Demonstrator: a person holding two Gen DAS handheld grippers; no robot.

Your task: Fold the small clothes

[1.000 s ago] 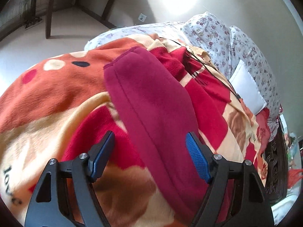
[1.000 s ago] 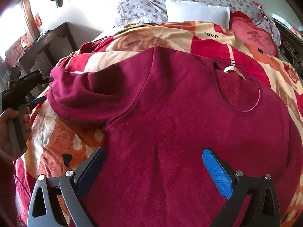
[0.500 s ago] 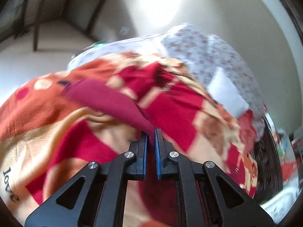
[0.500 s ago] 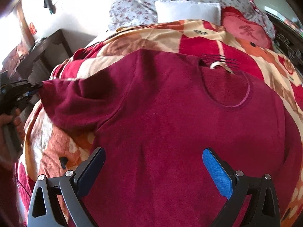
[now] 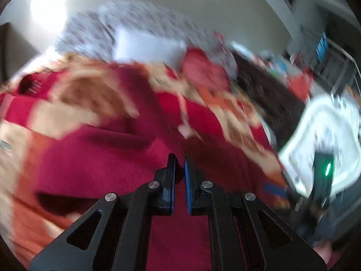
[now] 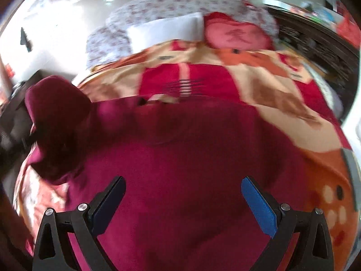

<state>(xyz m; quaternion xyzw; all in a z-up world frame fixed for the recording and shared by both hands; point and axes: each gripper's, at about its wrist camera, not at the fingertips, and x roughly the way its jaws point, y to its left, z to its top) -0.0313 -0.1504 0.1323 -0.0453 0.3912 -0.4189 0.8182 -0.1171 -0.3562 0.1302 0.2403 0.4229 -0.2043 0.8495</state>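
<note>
A maroon sweater point(image 6: 191, 169) lies flat on the bed's patterned blanket point(image 6: 282, 94). One maroon sleeve point(image 6: 54, 113) stands lifted at the left of the right wrist view, bunched and folded inward. My left gripper point(image 5: 179, 169) is shut, with a pinch of that maroon sleeve cloth between its blue pads. Below it spreads the sweater point(image 5: 101, 158), blurred by motion. My right gripper point(image 6: 182, 194) hangs open over the sweater's lower body, with nothing between its fingers.
A white pillow point(image 6: 164, 29), a red cushion point(image 6: 234, 33) and floral pillows point(image 6: 180, 2) lie at the head of the bed. A dark carved bed frame point(image 6: 315, 45) runs along the right. A dark device with a green light point(image 5: 325, 169) shows at the right.
My left gripper closed on the sleeve end, then swung it up and across toward the sweater's body while rolling. My right gripper shifted over the sweater and stayed open.
</note>
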